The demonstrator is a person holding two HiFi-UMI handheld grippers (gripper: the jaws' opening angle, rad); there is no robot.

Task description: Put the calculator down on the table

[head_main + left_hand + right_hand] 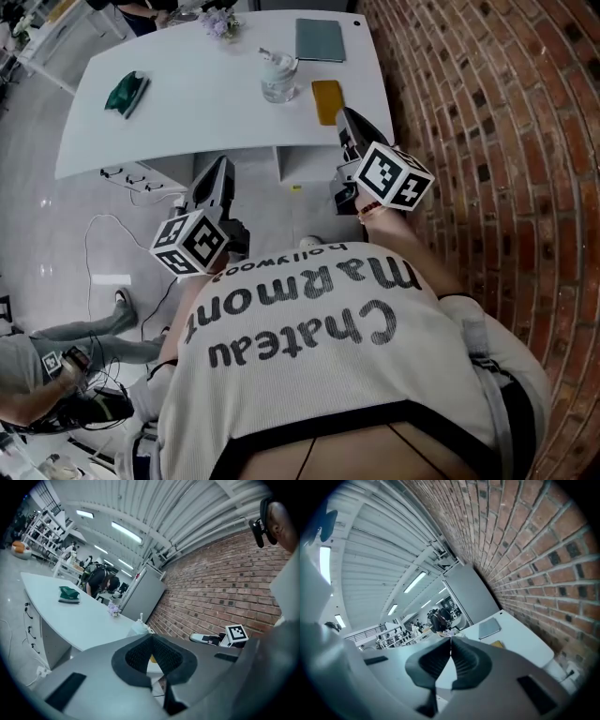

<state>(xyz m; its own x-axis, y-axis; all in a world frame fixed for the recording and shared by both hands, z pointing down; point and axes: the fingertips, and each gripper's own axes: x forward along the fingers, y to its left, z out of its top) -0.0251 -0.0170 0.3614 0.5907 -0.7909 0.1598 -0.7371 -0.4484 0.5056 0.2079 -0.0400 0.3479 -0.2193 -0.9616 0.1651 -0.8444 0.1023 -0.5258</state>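
No thing here reads clearly as a calculator. A flat yellow slab (326, 101) lies near the white table's (187, 122) front edge, and a flat grey-blue slab (320, 39) lies at the back right. My right gripper (348, 117) is shut and holds nothing, with its tip just right of the yellow slab. My left gripper (223, 167) hangs in front of the table edge, shut and holding nothing. In the left gripper view the pads (140, 654) meet at the tip. In the right gripper view the pads (465, 660) also meet, with the grey-blue slab (489, 627) beyond them.
A glass jar (278, 80), a green bundle (125, 94) and purple flowers (218, 23) are on the table. A brick wall (497, 141) runs along the right. Cables (112, 225) trail on the floor, and a person (56, 375) crouches at the lower left.
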